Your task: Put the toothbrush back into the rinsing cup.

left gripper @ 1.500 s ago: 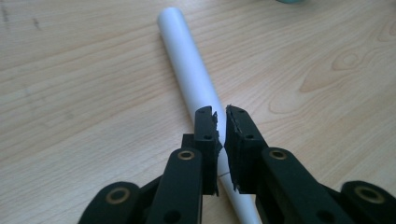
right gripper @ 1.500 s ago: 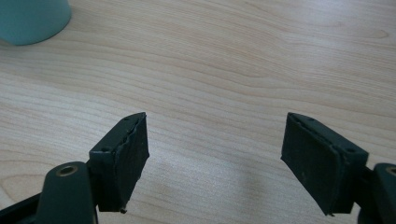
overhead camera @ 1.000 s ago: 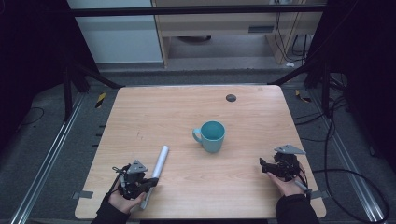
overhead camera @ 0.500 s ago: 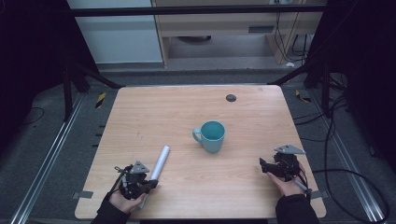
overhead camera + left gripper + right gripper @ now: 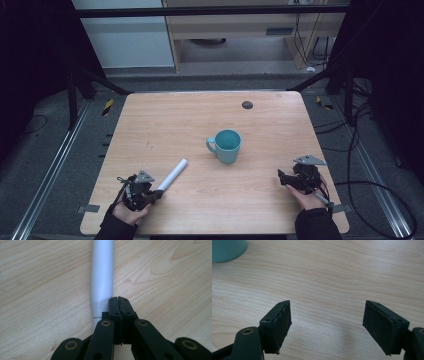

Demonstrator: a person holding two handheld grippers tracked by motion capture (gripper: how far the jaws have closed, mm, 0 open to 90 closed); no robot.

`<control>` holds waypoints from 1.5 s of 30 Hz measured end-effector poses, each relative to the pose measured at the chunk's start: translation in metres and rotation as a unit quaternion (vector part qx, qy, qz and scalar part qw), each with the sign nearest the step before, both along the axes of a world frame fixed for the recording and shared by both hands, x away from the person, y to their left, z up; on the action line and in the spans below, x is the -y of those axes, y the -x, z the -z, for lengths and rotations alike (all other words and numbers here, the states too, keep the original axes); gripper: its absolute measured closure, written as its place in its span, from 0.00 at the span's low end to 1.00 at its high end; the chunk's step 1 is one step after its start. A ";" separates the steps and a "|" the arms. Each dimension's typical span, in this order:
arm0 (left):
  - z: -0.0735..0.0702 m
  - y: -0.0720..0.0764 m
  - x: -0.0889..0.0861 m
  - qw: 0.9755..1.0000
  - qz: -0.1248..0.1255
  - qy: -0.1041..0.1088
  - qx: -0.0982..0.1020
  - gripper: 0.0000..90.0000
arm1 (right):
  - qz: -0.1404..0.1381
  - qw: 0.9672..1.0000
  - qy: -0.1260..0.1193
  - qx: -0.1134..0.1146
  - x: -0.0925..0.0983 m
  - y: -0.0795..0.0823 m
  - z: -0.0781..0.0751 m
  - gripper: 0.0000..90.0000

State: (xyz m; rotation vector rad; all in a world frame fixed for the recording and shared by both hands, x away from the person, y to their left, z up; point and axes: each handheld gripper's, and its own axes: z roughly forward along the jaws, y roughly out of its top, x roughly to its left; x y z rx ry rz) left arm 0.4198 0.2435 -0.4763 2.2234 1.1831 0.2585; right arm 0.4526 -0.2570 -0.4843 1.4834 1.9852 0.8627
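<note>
White plastic tube (image 5: 172, 174) lies slantwise on pale wooden counter (image 5: 190, 120), near front-left, lower end just beside left claw (image 5: 156, 195); teal ceramic mug (image 5: 226, 146) mid-counter, well apart; right claw (image 5: 281, 178) near front-right edge.
Left gripper view: left claw (image 5: 119, 300) pressed together, nothing pinched; tube (image 5: 102, 277) just beside jaws.
Right gripper view: right claw (image 5: 327, 315) spread over bare wood; mug (image 5: 228, 248) at top-left corner.

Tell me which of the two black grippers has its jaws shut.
The left gripper, beside the near end of the white plastic tube: its jaws meet with nothing between them. The right gripper stands wide open over bare wood.
</note>
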 end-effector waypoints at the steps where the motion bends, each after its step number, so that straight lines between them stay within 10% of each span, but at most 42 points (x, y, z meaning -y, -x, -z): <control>1: 0.000 -0.001 -0.001 1.000 -0.003 -0.001 -0.001 1.00 | 0.000 1.000 0.000 0.000 0.000 0.000 0.000 0.25; 20: -0.001 -0.007 -0.017 0.999 -0.038 -0.006 0.004 1.00 | 0.000 1.000 0.002 0.000 0.000 0.000 0.000 0.25; 24: -0.014 -0.008 -0.017 0.998 -0.047 0.010 0.037 1.00 | 0.002 1.000 0.001 0.001 0.000 0.000 0.000 0.25; 36: -0.023 -0.053 0.026 0.996 -0.047 0.000 0.074 1.00 | 0.007 1.000 0.004 0.000 0.000 -0.002 0.001 0.25; 45: -0.012 -0.081 0.043 0.997 -0.057 0.016 0.047 1.00 | 0.007 1.000 0.003 0.000 0.001 -0.002 0.001 0.25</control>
